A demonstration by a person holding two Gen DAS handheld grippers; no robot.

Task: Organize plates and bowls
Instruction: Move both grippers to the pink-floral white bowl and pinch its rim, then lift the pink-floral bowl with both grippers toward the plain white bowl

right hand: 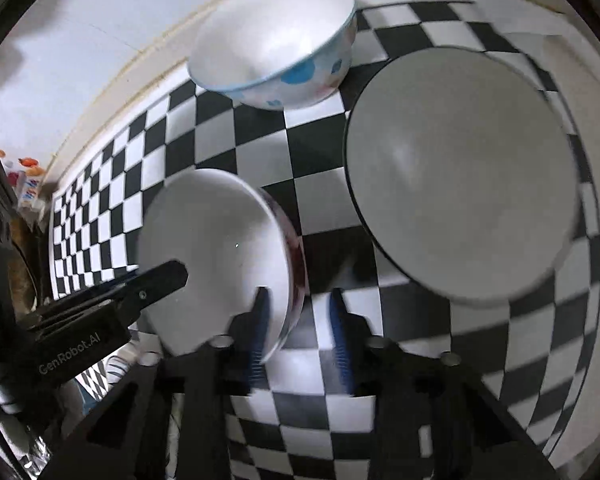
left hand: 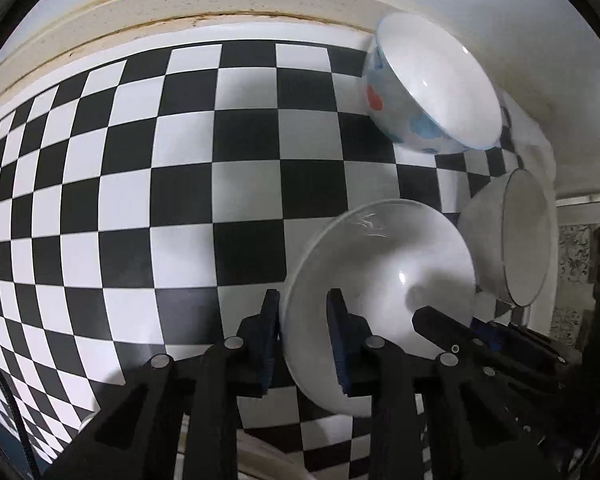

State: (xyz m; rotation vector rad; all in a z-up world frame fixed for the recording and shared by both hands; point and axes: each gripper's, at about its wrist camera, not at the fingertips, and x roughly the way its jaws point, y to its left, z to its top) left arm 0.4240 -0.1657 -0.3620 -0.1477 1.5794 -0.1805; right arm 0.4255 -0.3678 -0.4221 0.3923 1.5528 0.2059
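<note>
Seemingly the sorting is sitting at an early stage: three bowls are showing and none is nesting in another yet. The left gripper (left hand: 303,294) is pinching the rim of the white bowl (left hand: 380,264), one finger lying against the outside wall and the other reaching inside. That bowl is hanging tilted at lower centre of the left view, opening toward the right. The right gripper (right hand: 299,292) is straddling the same bowl's rim. Cloth (left hand: 140,160) is showing between the rim and its outer finger, so I am judging it released rather than clamped, though blur is making this uncertain. This is looking like a handover or a shared carry.

The dotted bowl (right hand: 276,40) is sitting upright at the top of the right view, near the pale ledge (left hand: 180,4). The dark-rimmed bowl (right hand: 460,172) is filling the right side of that view, just beside the white bowl but apart from it. Stacking all three is probably remaining, and no plate is clearly showing.

Open checkered cloth is stretching across the left and centre of the left view, giving the most room. The tight spots are lying to the right, between the dark-rimmed bowl and the held one, and at the top by the ledge.
</note>
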